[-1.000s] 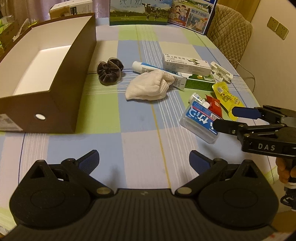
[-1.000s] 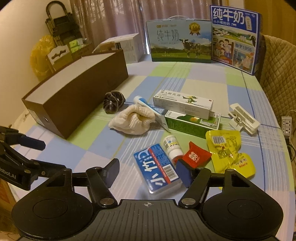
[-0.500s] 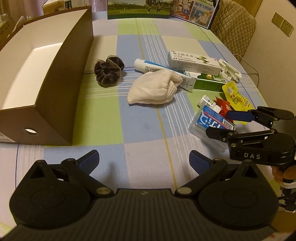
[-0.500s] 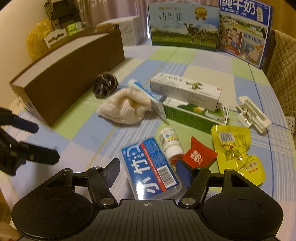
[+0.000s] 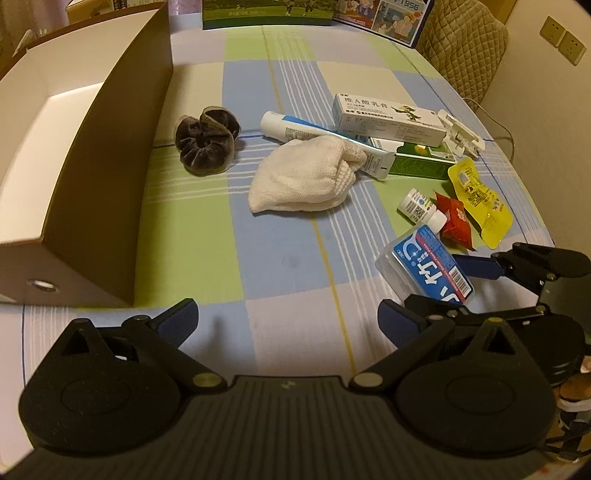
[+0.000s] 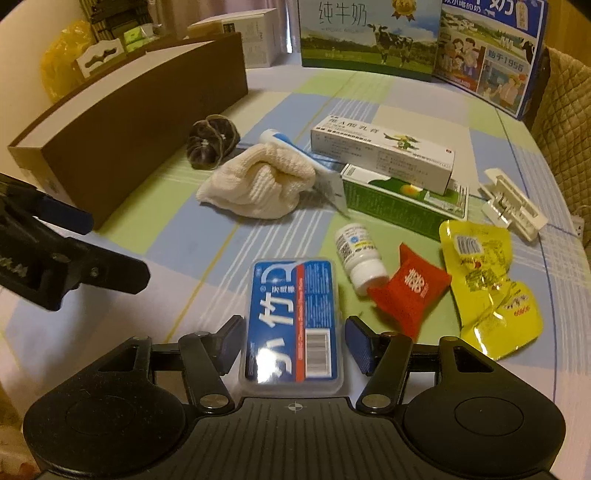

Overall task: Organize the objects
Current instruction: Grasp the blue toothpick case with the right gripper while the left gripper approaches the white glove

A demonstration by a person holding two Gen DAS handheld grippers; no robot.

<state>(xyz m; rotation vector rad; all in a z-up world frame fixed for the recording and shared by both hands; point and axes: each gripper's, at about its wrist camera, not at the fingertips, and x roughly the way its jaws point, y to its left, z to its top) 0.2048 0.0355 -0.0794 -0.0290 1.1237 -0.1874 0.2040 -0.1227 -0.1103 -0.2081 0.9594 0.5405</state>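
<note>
Left hand-held gripper [image 5: 288, 317] is hovering wide apart over the desk [image 5: 280, 254], gripping nothing, beside the brown box [image 5: 107, 192]. Right hand-held gripper [image 6: 293, 341] is straddling the blue floss case [image 6: 293, 321] lying on the desk, pads [image 6: 356, 345] spread, not touching its sides.

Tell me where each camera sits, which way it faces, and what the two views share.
Left wrist: sits on the left gripper, facing across the table, brown box at left; its open fingers and the right gripper show.
Right wrist: sits on the right gripper, facing the milk cartons; its open fingers straddle the blue case.
Shared: blue case, white cloth, brown box.
</note>
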